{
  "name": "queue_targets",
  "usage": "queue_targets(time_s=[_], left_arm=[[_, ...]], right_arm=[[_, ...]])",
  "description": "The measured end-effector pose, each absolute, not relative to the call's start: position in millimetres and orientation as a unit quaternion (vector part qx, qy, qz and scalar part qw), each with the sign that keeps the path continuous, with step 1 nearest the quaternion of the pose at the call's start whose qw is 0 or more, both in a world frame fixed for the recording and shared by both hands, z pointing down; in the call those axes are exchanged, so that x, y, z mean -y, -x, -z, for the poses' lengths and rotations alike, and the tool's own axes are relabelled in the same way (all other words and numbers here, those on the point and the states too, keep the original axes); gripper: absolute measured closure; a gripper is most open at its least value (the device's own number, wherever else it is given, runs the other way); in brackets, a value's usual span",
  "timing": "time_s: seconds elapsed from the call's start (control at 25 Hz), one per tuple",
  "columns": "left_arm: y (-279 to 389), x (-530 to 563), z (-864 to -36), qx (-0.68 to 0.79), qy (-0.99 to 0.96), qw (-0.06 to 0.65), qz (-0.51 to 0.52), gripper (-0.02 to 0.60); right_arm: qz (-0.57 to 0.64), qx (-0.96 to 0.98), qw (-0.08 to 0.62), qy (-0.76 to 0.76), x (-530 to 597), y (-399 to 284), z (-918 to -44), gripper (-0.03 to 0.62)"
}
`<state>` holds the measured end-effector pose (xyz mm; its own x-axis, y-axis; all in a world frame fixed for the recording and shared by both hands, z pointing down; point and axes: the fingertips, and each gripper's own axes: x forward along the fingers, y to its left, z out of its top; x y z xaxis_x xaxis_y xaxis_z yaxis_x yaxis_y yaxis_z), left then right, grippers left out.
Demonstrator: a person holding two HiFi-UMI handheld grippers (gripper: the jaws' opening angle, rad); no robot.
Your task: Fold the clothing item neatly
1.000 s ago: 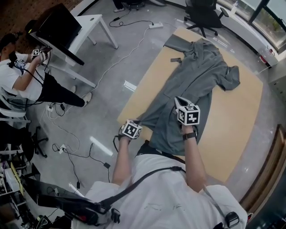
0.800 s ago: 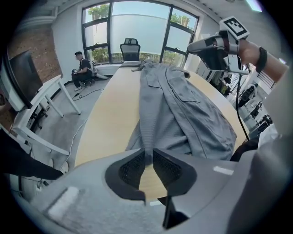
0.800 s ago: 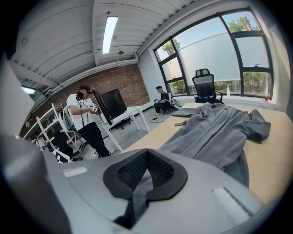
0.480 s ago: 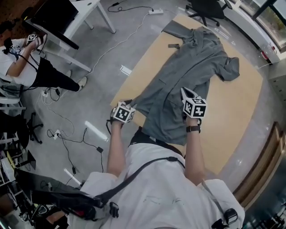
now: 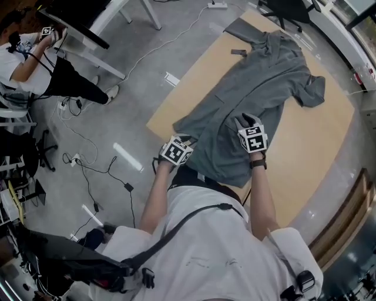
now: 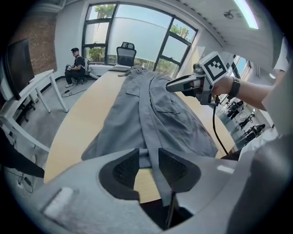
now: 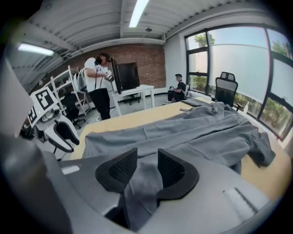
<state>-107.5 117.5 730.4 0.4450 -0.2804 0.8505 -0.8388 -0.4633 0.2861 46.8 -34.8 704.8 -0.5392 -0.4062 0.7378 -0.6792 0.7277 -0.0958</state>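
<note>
A grey long garment lies stretched out along the wooden table, its hem at the near edge. My left gripper hovers at the hem's left corner. Its jaws have just been opening and stand apart, with a strip of the cloth lying loose between them in the left gripper view, where the gripper fills the bottom. My right gripper is low over the hem's middle. Its jaws have also just been opening; a fold of the grey cloth rests slack between the right gripper's parted pads.
A small dark object lies on the table by the garment's far end. A seated person and a white desk are at the left, cables on the floor, an office chair beyond the table, a standing person.
Both grippers have let go of the hem. The left one has moved in toward the table's near corner, the right one has come down onto the garment, and the hem now lies on the table.
</note>
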Motion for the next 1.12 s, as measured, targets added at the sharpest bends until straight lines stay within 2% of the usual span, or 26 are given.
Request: queue_targets(time_s=[0.16, 0.4, 0.6, 0.84, 1.12], left_arm=[[94.0, -120.3, -745.3, 0.373, -0.755, 0.376, -0.387, 0.443], [85.6, -128.4, -770.9, 0.36, -0.743, 0.387, -0.41, 0.446], [87.5, -128.9, -781.0, 0.386, -0.735, 0.373, -0.413, 0.572], [81.9, -132.0, -754.6, 0.359, -0.748, 0.383, -0.406, 0.575], [61.6, -100.2, -711.2, 0.346, -0.782, 0.369, -0.365, 0.575]], right_arm=[[-0.165, 0.843, 0.431, -0.278, 24.6, -42.3, -749.7, 0.421], [-0.15, 0.819, 0.455, -0.315, 26.0, -58.6, -790.5, 0.456], [-0.156, 0.82, 0.439, -0.333, 29.3, -63.1, -791.3, 0.566], [-0.175, 0.833, 0.373, -0.369, 30.4, -74.9, -754.5, 0.577], [-0.184, 0.804, 0.302, -0.478, 47.5, -142.2, -686.3, 0.579]])
